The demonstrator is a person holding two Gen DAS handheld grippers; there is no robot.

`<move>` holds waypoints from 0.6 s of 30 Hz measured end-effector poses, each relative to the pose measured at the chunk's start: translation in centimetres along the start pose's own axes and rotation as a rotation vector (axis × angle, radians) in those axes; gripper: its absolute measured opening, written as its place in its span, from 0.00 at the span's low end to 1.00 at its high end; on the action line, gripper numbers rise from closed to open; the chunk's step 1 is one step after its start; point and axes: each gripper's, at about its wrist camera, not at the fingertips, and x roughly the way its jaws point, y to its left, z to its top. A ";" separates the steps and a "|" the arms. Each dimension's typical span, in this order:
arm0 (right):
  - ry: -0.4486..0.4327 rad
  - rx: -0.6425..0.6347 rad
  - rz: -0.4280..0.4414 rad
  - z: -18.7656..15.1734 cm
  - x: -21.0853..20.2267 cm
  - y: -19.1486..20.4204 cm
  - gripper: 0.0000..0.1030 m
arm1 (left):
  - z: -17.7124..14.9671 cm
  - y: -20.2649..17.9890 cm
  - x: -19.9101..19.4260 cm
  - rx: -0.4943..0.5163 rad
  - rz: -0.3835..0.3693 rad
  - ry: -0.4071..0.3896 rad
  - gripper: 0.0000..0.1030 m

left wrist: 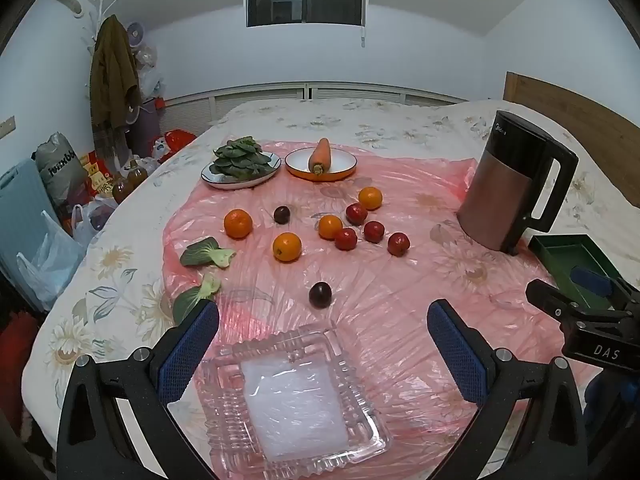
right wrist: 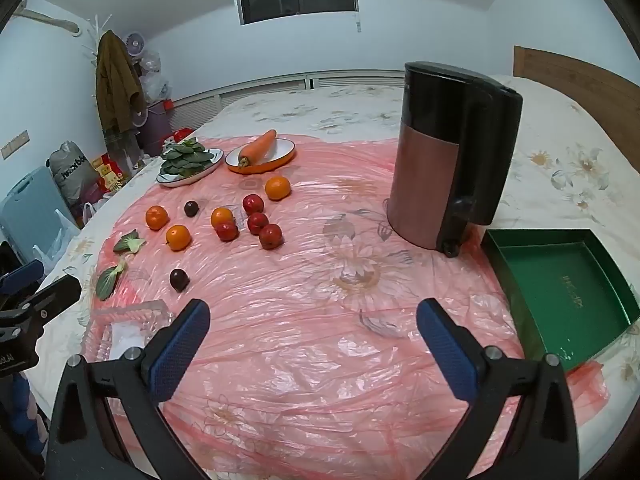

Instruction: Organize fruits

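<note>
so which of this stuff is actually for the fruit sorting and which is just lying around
For the job:
- oranges
- red fruits
- dark plums
- glass dish
- green tray

Just lying about:
- kettle
- carrot on its orange plate
- plate of leaves
- loose greens

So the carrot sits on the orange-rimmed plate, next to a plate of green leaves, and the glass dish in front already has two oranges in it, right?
Not quite. The glass dish holds no fruit, as the left wrist view shows; the oranges lie loose on the pink plastic sheet. The carrot does sit on the orange-rimmed plate, next to the plate of green leaves.
</note>
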 end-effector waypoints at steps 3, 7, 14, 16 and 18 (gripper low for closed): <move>-0.001 -0.002 -0.003 0.0 0.0 0.1 1.00 | 0.0 0.0 0.0 -0.001 0.000 0.002 0.99; -0.001 -0.003 -0.004 0.1 0.1 0.2 1.00 | 0.0 0.0 0.0 -0.001 -0.001 0.005 0.99; 0.000 -0.005 -0.003 0.1 0.3 0.1 1.00 | 0.0 0.0 0.1 -0.002 0.001 0.004 0.99; -0.001 -0.005 -0.001 0.2 0.4 0.1 1.00 | 0.0 0.0 0.0 -0.005 0.000 0.005 0.99; -0.002 -0.005 0.001 0.2 0.3 0.2 1.00 | 0.0 0.0 0.0 -0.010 -0.005 0.003 0.99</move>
